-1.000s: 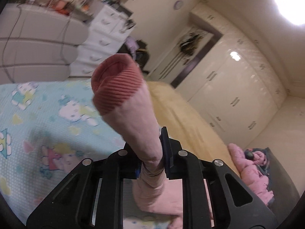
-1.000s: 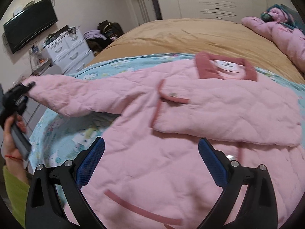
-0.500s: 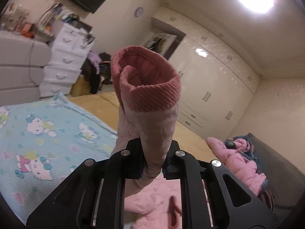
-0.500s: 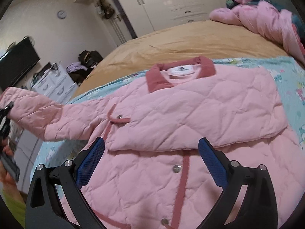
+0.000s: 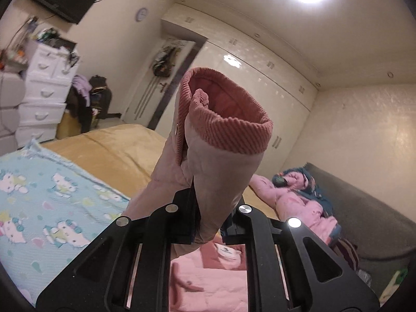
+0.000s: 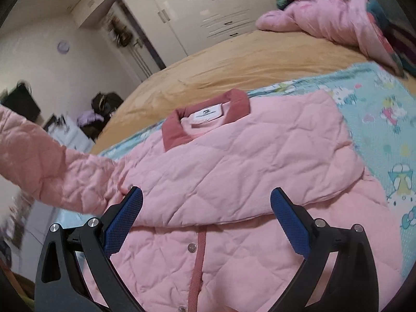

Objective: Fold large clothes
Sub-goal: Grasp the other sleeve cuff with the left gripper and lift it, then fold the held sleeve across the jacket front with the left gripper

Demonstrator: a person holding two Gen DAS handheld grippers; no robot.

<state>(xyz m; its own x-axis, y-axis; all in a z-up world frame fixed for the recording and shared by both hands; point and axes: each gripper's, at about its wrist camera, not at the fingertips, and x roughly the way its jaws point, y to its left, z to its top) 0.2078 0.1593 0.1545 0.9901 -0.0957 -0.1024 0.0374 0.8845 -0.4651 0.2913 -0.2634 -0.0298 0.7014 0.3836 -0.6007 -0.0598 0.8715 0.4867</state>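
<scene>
My left claw (image 5: 208, 223) is clamped on the sleeve (image 5: 215, 161) of the pink quilted jacket (image 6: 234, 182), just below its ribbed, darker pink cuff (image 5: 228, 119), which stands up in front of the camera with its mouth open. My right claw (image 6: 205, 223) is spread wide and grips nothing (blue pads (image 6: 122, 223) showing), poised just above the jacket's front. The jacket lies face up on a light blue cartoon-print blanket (image 6: 384, 119) across the bed (image 6: 234, 65), one sleeve folded over its chest, collar (image 6: 205, 114) toward the wardrobes (image 6: 208, 7). A second pink garment (image 6: 332, 18) lies heaped at the bed's far corner.
</scene>
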